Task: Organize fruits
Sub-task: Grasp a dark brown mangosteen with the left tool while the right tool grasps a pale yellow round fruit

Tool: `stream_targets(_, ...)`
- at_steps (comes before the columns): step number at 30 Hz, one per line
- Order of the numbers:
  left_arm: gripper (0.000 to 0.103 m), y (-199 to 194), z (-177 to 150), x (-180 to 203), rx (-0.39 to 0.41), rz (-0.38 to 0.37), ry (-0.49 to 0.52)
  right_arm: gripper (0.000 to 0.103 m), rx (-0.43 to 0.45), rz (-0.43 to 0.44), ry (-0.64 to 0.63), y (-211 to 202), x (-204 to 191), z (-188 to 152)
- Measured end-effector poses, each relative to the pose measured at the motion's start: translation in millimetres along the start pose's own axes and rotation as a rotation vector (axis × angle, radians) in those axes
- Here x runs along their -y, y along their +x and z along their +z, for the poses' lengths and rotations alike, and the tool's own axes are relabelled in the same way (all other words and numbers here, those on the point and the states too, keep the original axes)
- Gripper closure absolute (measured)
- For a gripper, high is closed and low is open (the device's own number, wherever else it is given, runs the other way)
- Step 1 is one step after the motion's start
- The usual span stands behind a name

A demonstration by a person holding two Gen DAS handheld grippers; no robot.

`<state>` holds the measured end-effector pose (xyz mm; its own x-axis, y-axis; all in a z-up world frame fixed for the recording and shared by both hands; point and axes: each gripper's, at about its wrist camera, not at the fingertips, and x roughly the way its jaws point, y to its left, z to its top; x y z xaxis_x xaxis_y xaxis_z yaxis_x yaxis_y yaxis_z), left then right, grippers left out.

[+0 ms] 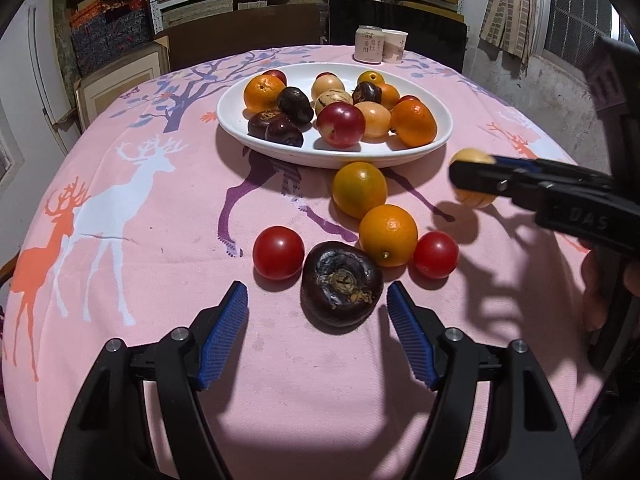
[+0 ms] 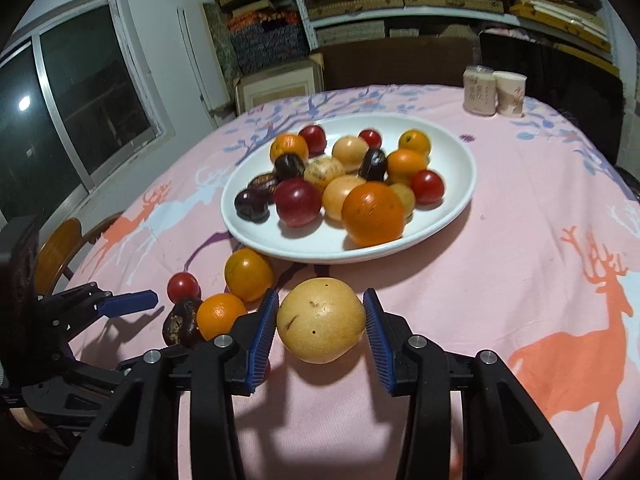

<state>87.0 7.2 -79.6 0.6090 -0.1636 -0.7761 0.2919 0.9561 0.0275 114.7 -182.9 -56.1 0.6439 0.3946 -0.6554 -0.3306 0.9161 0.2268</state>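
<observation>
A white plate in the middle of the pink tablecloth holds several oranges, dark fruits, red and yellow fruits. In front of it lie two oranges, two cherry tomatoes and a dark round fruit. My left gripper is open, its tips on either side of the dark fruit's near edge without touching it. My right gripper is shut on a yellow fruit, both blue pads against its sides, just right of the loose fruit.
A can and a paper cup stand at the table's far edge, with dark chair backs behind them. Shelves of boxes line the back wall. In the right wrist view, a wooden chair stands at the table's left edge.
</observation>
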Motion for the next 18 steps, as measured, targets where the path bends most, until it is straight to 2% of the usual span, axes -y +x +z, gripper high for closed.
stream_targets(6, 0.033, 2.7, 0.5, 10.7, -0.015, 0.046, 0.049, 0.059, 0.087, -0.029, 0.001, -27.7, 8.7, -4.7)
stream_targets(9, 0.034, 6.3, 2.4, 14.4, -0.028, 0.040, 0.058, 0.059, 0.104, -0.031, -0.016, -32.2, 7.0, -5.2)
stream_targets(12, 0.045, 10.4, 3.3, 14.1, -0.049, -0.003, 0.047, 0.059, 0.108, -0.028, -0.016, -32.9, 8.0, -5.2)
stream_targets(18, 0.047, 11.4, 2.5, 15.1, -0.054, -0.017, 0.029, 0.059, 0.113, -0.022, -0.015, -33.9, 7.1, -6.0)
